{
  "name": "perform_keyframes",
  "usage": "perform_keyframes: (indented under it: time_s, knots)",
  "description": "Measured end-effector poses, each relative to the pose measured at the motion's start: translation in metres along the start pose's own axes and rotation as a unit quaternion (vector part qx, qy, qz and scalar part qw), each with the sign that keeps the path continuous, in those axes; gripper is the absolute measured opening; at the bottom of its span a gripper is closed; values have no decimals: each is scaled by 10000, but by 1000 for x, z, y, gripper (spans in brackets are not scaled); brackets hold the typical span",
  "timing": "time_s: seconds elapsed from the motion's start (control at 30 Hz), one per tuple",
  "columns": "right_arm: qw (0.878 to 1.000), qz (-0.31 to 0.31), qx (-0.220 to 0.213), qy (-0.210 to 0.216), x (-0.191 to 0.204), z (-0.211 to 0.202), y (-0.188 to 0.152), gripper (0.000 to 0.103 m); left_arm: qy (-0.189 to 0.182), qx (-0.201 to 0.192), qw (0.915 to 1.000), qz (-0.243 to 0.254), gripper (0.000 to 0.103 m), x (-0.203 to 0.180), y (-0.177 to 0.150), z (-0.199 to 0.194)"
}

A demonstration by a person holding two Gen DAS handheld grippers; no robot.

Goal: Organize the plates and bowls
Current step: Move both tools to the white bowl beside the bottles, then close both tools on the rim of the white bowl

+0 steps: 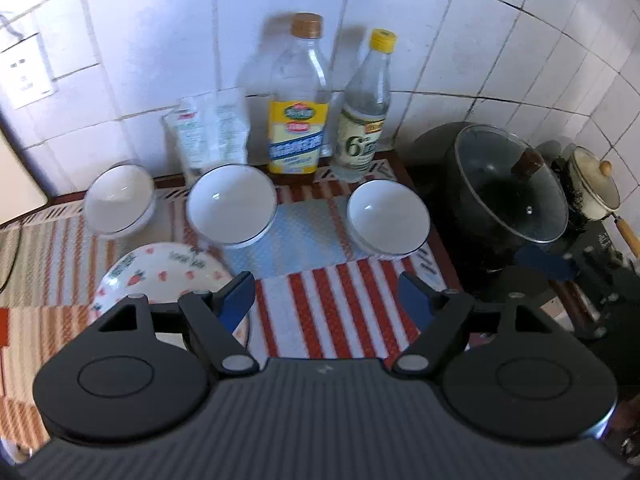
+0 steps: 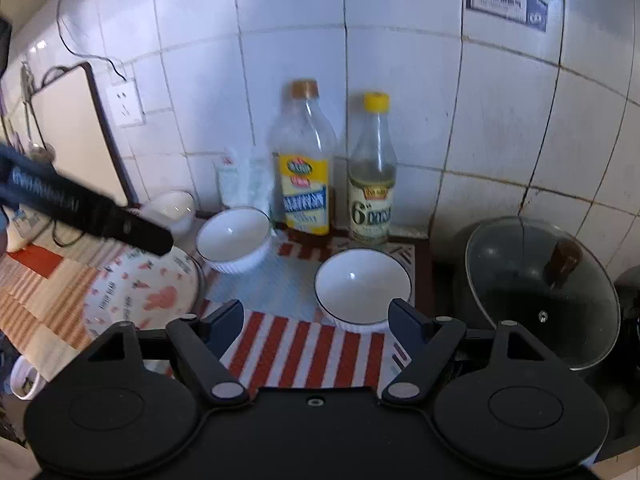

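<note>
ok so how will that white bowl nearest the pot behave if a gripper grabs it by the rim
The white bowl looks glazed and glossy, so the fingers may slip on its rim. It appears ceramic, hence probably rigid, fairly heavy and chip-prone near the pot. Sitting on a narrow foot, it could tip if only pushed at the rim.

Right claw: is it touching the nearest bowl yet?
Apart. Right wrist view: the open right claw is empty; the bowl sits beyond its fingertips.
</note>
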State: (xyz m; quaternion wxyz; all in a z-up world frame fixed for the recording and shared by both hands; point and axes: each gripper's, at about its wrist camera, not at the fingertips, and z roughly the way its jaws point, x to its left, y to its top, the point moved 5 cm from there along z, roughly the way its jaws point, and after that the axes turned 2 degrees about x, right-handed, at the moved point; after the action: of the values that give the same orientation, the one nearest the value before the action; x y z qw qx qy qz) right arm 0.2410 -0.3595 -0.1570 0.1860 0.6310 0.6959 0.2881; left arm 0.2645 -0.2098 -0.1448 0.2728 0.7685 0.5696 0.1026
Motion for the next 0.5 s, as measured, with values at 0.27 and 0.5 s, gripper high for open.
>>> perform_keyframes:
  time_s: [0.27,0.5]
  knots:
    - [9993,267,-58,-259,-11,46,-19,86,-159,185,9990,377,78,-11,19,48]
    - [9930,1150,228,-113,-27,94,-36,86,-203,427,9964,710,78,-24,32,88]
